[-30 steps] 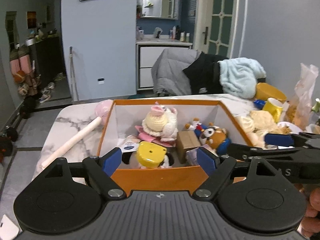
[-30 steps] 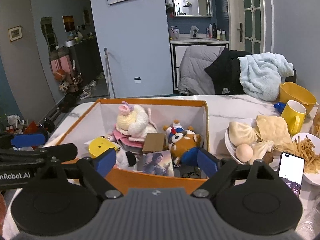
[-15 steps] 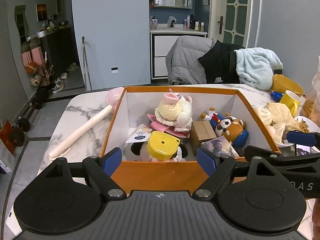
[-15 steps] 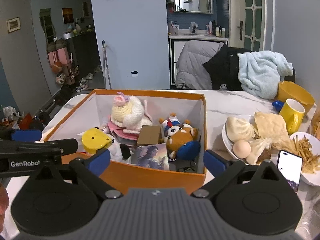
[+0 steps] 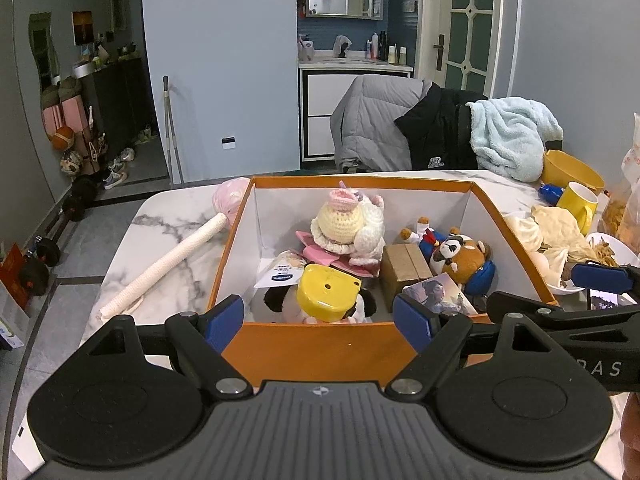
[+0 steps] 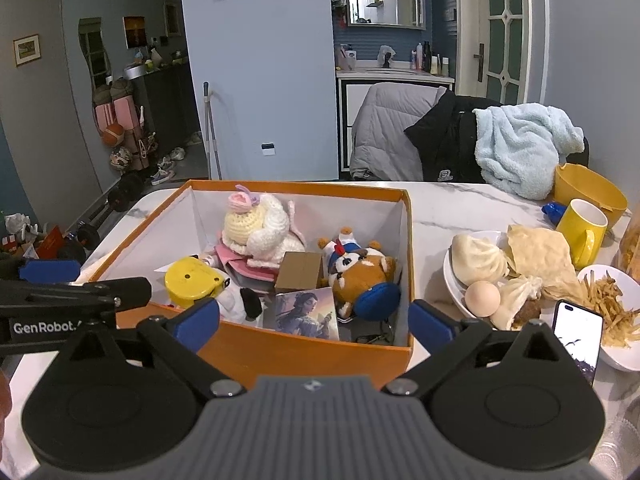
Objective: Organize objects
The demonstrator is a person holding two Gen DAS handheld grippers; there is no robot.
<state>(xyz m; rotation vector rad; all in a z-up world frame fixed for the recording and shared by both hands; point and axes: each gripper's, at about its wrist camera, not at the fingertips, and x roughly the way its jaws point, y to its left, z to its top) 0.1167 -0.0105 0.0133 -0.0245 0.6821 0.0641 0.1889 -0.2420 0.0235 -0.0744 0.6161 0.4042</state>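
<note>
An orange box (image 5: 320, 350) (image 6: 304, 356) stands on the marble table and holds toys. Inside are a crocheted doll (image 5: 348, 224) (image 6: 256, 224), a yellow-capped plush (image 5: 326, 292) (image 6: 192, 282), a small cardboard carton (image 5: 404, 266) (image 6: 300, 268), a red panda plush (image 5: 460, 254) (image 6: 364, 274) and a picture card (image 5: 436, 294) (image 6: 306, 312). My left gripper (image 5: 318, 320) hangs open over the box's near wall, with nothing held. My right gripper (image 6: 314, 322) is open very wide over the near right corner, also with nothing in it. Each gripper shows at the edge of the other's view.
A white roller with a pink head (image 5: 168, 264) lies left of the box. Right of it are a bowl of buns and an egg (image 6: 480, 272), a yellow mug (image 6: 580, 228), a phone (image 6: 576, 336), a dish of fries (image 6: 612, 312) and a yellow bowl (image 6: 588, 188). Chairs draped with jackets stand behind the table.
The right gripper's jaws have spread wider. Both views have shifted slightly. Nothing in the box has moved.
</note>
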